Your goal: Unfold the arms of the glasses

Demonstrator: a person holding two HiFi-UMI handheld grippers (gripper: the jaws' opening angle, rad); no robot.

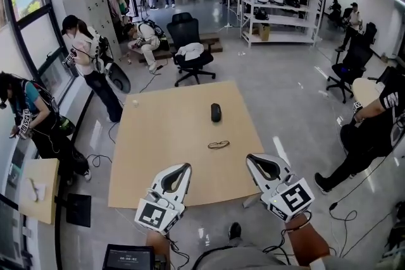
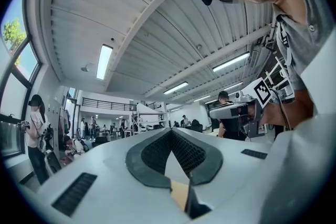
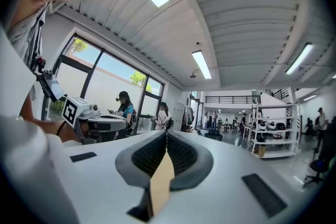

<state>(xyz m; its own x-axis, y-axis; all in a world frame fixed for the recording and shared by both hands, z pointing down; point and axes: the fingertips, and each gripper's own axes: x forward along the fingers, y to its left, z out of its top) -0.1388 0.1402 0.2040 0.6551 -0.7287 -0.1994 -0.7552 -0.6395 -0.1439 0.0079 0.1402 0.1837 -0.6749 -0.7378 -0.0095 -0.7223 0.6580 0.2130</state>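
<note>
Just below the centre of the head view, the glasses (image 1: 218, 145) lie flat on the pale wooden table (image 1: 158, 155), apart from both tools. They are small there. Their arms look folded in against the front, though I would not swear to it. Higher in the frame, well apart from them, sits a dark oval object (image 1: 216, 112) (perhaps their case).

Toward the lower edge of that view, the left gripper (image 1: 185, 167) and the right gripper (image 1: 251, 158) hang over the table's near edge. One is on each side of the glasses, both angled inward toward them. That reads as a two-handed approach, one tool to steady the frame and the other to swing an arm out. Neither touches anything.

In the left gripper view the ribbed pads (image 2: 157, 152) are pressed together at the tips with nothing between them. The right gripper view shows its pads (image 3: 181, 152) the same way. Both of these cameras look out across the room, not down at the tabletop, so the glasses appear in neither.

By my reading the unfolding has not begun. The jaws would have to part before either could take hold of so thin a frame.
</note>
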